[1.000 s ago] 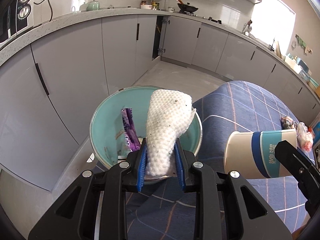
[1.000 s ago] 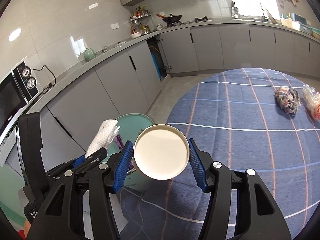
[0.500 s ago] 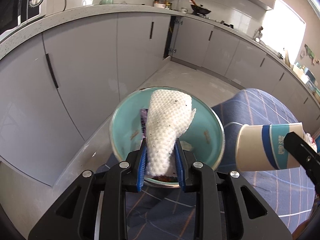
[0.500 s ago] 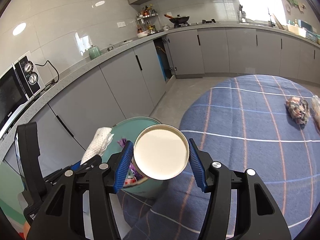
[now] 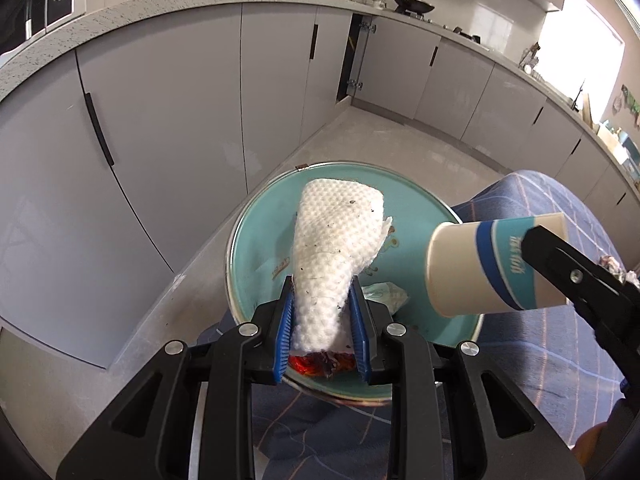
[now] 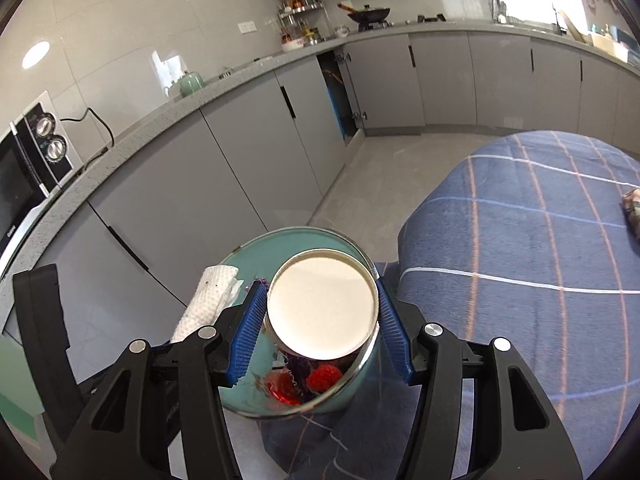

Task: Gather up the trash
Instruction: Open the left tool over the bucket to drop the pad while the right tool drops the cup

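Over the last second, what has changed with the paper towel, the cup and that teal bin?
Both grippers moved over the teal bin: the left gripper now holds the paper towel above its opening, and the right gripper has brought the paper cup above it too. Neither grip changed; nothing has been dropped.

My two wrist cameras ride just behind my fingers and tilt steeply down, close above the teal bin (image 5: 256, 248) (image 6: 244, 258) — both views share it, the blue checked tablecloth (image 5: 560, 216) (image 6: 520, 216) and the grey cabinets (image 5: 180, 120) (image 6: 240, 160).
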Demonstrator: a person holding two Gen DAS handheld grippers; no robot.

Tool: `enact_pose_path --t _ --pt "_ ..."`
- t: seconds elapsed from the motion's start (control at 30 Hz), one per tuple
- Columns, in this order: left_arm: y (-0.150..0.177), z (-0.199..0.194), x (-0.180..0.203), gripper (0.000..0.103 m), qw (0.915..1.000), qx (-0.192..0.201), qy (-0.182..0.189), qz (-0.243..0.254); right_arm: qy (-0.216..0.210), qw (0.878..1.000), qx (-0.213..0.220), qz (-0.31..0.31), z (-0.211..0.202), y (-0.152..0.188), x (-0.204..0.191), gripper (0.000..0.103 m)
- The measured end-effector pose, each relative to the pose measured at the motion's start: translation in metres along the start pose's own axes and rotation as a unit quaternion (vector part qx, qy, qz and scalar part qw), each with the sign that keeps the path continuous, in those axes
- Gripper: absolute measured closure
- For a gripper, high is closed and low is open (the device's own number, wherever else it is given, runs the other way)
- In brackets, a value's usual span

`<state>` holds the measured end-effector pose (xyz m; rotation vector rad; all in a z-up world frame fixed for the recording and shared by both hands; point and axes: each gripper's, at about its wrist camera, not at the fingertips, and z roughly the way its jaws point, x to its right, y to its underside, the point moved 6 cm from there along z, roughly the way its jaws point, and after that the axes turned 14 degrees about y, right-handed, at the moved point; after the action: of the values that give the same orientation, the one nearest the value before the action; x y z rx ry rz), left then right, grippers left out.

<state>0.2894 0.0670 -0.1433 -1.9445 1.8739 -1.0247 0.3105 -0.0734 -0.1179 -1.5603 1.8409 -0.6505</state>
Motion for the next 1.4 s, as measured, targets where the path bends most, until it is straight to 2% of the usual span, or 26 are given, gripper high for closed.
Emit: enact_pose_path --t 0.2,0.37,0.4,0.43,0.5,0.53,0.63,0.8,1.07,1.2,1.4 --pt "-0.003 0.022 -0.004 0.077 0.9998 -0.018 -0.006 -0.003 -0.001 1.000 -0.020 0.004 0.027 -0.004 -0.004 0.048" --pt "-0.004 0.039 -0.012 0.074 0.9993 -0.032 -0.012 -0.015 -0.018 0.999 -0.045 0.009 0.052 -0.005 -0.008 0.047" --pt "-0.003 0.042 -0.013 0.072 0.9992 -0.034 -0.014 -0.017 -0.025 0.998 -0.049 0.011 0.056 -0.005 -0.008 0.046" --pt "-0.003 0.044 -0.015 0.068 0.9990 -0.037 -0.017 -0.020 -0.031 0.998 -0.053 0.015 0.060 -0.005 -0.008 0.041" --pt "-0.003 0.045 -0.018 0.050 0.9989 -0.035 -0.023 -0.023 -0.041 0.997 -0.058 0.024 0.063 -0.005 -0.006 0.041" --pt "-0.004 0.044 -0.019 0.048 0.9989 -0.033 -0.027 -0.021 -0.040 0.997 -0.057 0.026 0.062 -0.005 -0.005 0.041" --pt "-0.003 0.043 -0.021 0.041 0.9988 -0.031 -0.034 -0.020 -0.033 0.998 -0.046 0.029 0.055 -0.005 0.001 0.041" --pt "-0.004 0.033 -0.021 0.024 0.9984 -0.017 -0.052 -0.014 -0.019 0.999 -0.017 0.043 0.029 -0.007 0.017 0.041" --pt "-0.004 0.009 -0.006 0.017 0.9982 0.005 -0.059 -0.007 0.000 0.999 0.025 0.040 -0.016 -0.005 0.035 0.041" --pt "-0.005 -0.002 0.006 0.013 0.9981 0.015 -0.059 0.002 0.005 0.998 0.031 0.047 -0.031 -0.001 0.050 0.041" --pt "0.000 -0.013 0.033 0.012 0.9980 0.022 -0.055 0.021 0.015 0.997 0.033 0.061 -0.046 0.003 0.072 0.041"
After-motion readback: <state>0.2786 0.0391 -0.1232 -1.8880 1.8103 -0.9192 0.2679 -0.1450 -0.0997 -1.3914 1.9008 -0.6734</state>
